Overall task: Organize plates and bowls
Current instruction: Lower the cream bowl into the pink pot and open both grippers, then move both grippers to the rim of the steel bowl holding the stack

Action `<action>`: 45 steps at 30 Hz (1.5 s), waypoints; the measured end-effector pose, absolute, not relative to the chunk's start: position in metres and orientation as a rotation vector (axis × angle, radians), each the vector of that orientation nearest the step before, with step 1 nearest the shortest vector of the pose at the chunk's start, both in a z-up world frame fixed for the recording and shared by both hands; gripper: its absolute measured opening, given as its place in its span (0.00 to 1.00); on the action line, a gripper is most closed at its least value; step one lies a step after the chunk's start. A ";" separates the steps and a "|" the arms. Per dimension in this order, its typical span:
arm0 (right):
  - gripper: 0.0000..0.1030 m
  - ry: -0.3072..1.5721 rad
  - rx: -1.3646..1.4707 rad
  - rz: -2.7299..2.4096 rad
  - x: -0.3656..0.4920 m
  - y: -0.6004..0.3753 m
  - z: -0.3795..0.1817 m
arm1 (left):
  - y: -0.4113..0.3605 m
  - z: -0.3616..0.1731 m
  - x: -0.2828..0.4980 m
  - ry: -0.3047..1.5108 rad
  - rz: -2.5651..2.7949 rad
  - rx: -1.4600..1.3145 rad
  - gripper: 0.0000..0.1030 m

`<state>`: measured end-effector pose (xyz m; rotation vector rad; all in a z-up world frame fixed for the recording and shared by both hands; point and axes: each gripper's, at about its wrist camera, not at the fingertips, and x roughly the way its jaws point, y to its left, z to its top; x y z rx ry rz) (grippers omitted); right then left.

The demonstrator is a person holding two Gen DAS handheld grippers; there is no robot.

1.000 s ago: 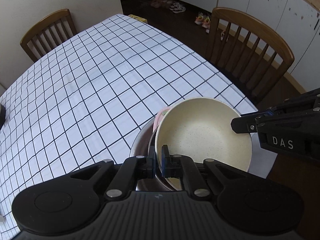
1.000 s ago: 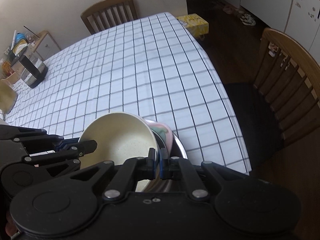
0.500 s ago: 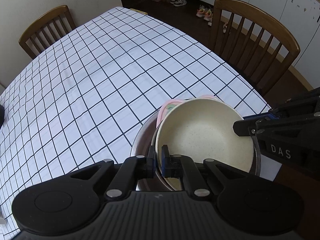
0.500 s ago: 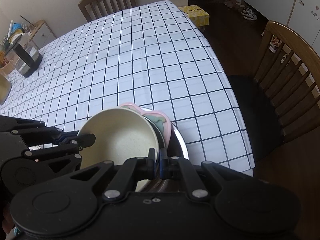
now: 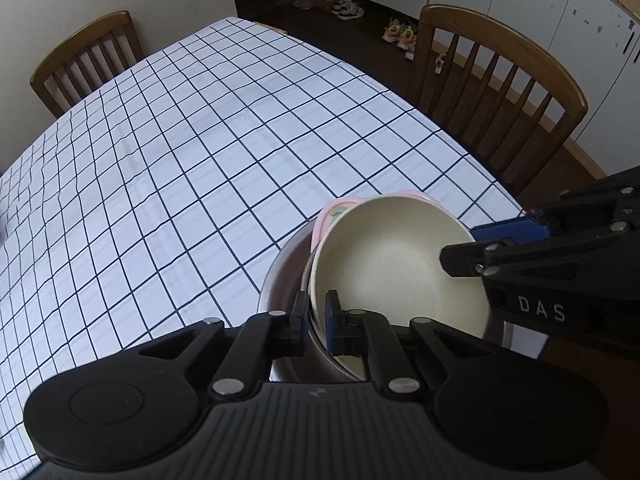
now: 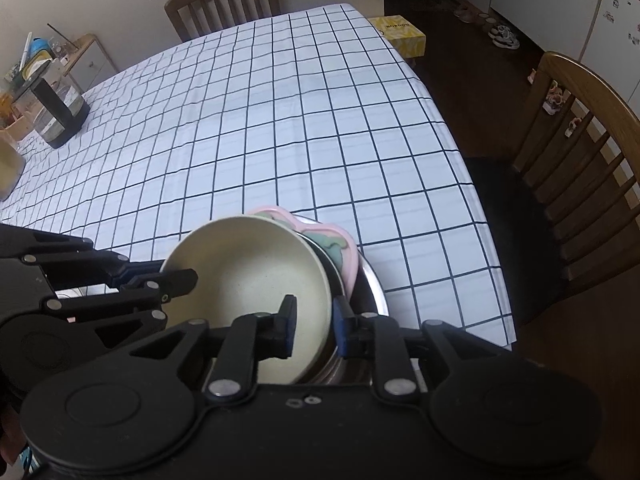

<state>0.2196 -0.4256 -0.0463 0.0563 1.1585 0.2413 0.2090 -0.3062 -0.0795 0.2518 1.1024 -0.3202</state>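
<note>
Three dishes sit nested at the near corner of the table [image 5: 224, 152]: one cream bowl [image 5: 396, 264] on top, one pink plate [image 6: 348, 256] tilted behind it, and one steel bowl [image 5: 280, 280] holding both. Two grippers work on them, and two wooden chairs [image 5: 504, 80] stand at the table's edges.

The steel bowl is mostly covered; only its rim and part of its wall show. The pink plate shows only as a wavy edge with a green patch, so its full shape cannot be made out. Both gripper bodies cut off the near side of the stack. A dark container [image 6: 56, 112] at the table's far left corner is hard to identify.

The cream bowl is round, pale and finely speckled inside, and leans toward the cameras.

The left gripper [image 5: 317, 314] is clamped on the cream bowl's near rim, one finger inside and one outside. The right gripper [image 6: 316, 324] straddles the opposite rim; its jaws are opening, with visible gaps beside the rim, so its pads no longer press on it.
</note>
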 end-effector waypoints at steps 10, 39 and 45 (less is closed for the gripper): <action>0.26 1.131 0.063 0.263 0.212 -0.425 -0.036 | -0.294 -0.063 0.198 1.055 -0.339 0.203 0.07; 0.58 0.927 0.042 0.335 0.163 -0.419 0.023 | -0.256 -0.019 0.149 0.895 -0.349 0.051 0.66; 0.68 0.899 0.060 0.320 0.154 -0.430 0.026 | -0.247 -0.019 0.144 0.873 -0.329 0.035 0.74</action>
